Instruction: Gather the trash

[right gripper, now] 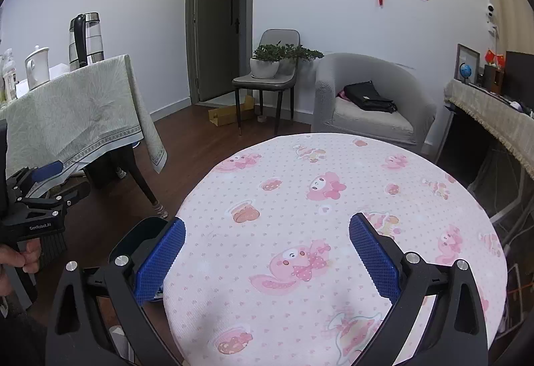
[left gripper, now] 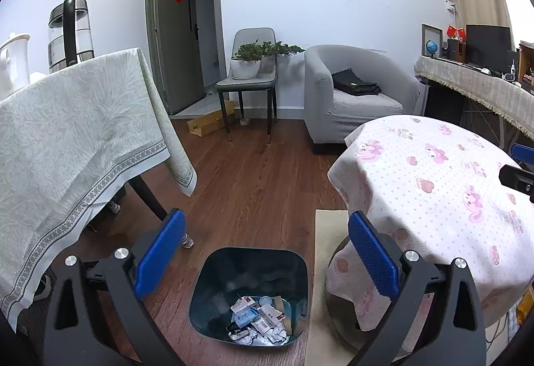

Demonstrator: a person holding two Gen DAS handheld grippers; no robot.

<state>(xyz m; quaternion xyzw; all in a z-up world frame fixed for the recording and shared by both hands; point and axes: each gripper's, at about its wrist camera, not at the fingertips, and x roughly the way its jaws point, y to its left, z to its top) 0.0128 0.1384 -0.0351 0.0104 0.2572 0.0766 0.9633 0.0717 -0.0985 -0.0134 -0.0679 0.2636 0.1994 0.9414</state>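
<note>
The left gripper [left gripper: 266,252] hangs with its jaws spread wide and empty, directly above the dark blue trash bin [left gripper: 213,269] standing on the wood floor beside the round counter [left gripper: 434,165]. The collected trash [left gripper: 260,321], crumpled paper, small cartons and wrappers, lies at the bottom of the bin, straight below and between the blue pads [left gripper: 160,252]. The right gripper [right gripper: 267,252] also has wide, empty jaws, poised over the near half of the round counter's pink cartoon-print cloth [right gripper: 333,186], where no litter shows between or ahead of them. As I judge it, the drop is finished or nothing remains on this counter; doing the step well means scanning the cloth's far edge and the floor before reaching again, and keeping any release centred over the bin's opening, clear of its rim.
</note>
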